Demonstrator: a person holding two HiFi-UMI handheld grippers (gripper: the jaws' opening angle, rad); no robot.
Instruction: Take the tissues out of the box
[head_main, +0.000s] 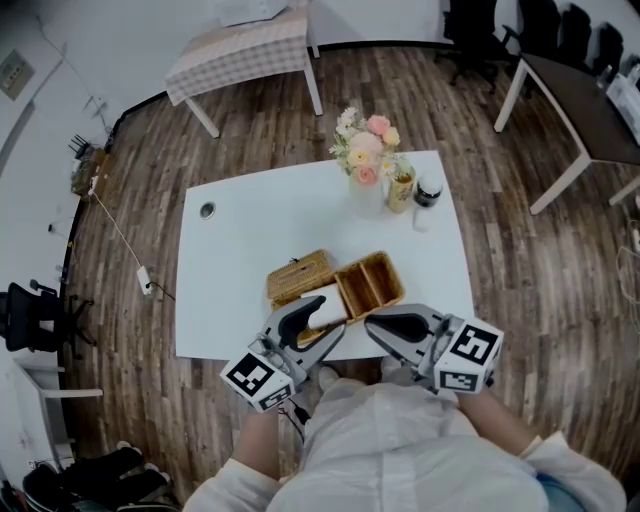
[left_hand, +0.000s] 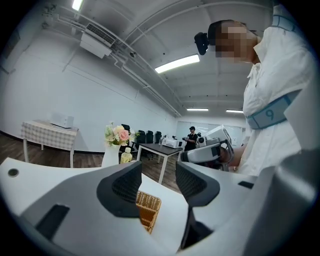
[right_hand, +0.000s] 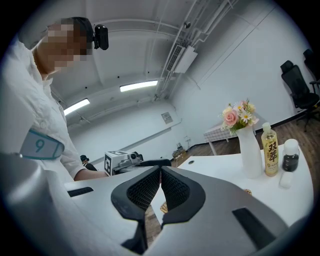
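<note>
Head view: rectangular woven box (head_main: 300, 276)

Your table (head_main: 230, 250) is plain white; the woven box (head_main: 372, 283) is honey-brown, the tissue (head_main: 328, 295) white. Flowers (head_main: 366, 145): pink, cream, white. Your left gripper (head_main: 333, 315) and right gripper (head_main: 370, 326) are grey, with black-and-white marker squares. The floor (head_main: 520, 260) is dark wood-grain.

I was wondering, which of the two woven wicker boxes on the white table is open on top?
The right-hand wicker box, showing its inner divider; the left-hand wicker box has a flat slotted cover.
</note>
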